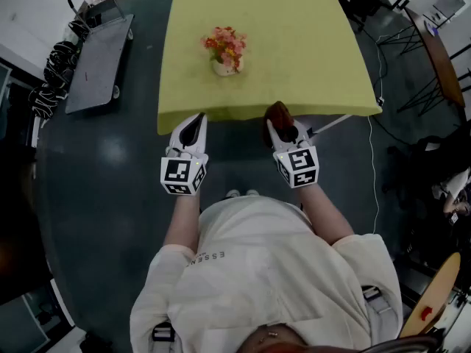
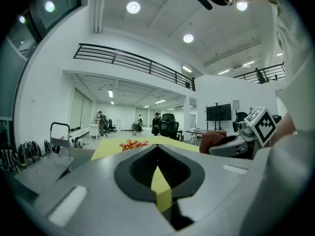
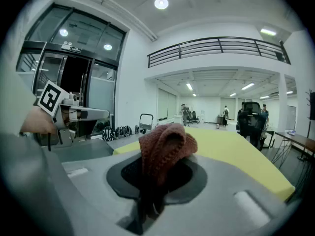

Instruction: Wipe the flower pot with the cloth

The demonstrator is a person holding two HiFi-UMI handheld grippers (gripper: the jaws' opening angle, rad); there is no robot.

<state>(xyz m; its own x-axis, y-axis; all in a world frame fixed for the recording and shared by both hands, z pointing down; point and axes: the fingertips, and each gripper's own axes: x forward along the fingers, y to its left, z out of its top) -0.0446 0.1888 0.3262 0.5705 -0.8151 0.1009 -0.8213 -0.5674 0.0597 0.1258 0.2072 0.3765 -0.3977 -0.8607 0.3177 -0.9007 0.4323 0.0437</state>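
Both forearms are stretched forward from the body, so that the left gripper (image 1: 195, 119) and the right gripper (image 1: 280, 123) are held side by side at the near edge of the table (image 1: 309, 57), each pointed nearly level with a slight dip toward it. The left gripper's jaws are seen pressed together with nothing between them. The right gripper's jaws are clamped on the cloth (image 3: 165, 144), whose bunched top is folded over above them. A cube with black-and-white square markers is carried on each gripper. On the person's white shirt (image 1: 272, 271) the letters "ESSEN" can be read; what follows cannot be made out. The cloth is a reddish-brown, coarse knitted fabric. The flower pot (image 1: 223, 68), small, rounded and pale, is filled with orange and pink flowers and stands upright on the smooth yellow-green tabletop, well apart from both grippers. A flat grey cart (image 1: 96, 61) is parked left of the table.
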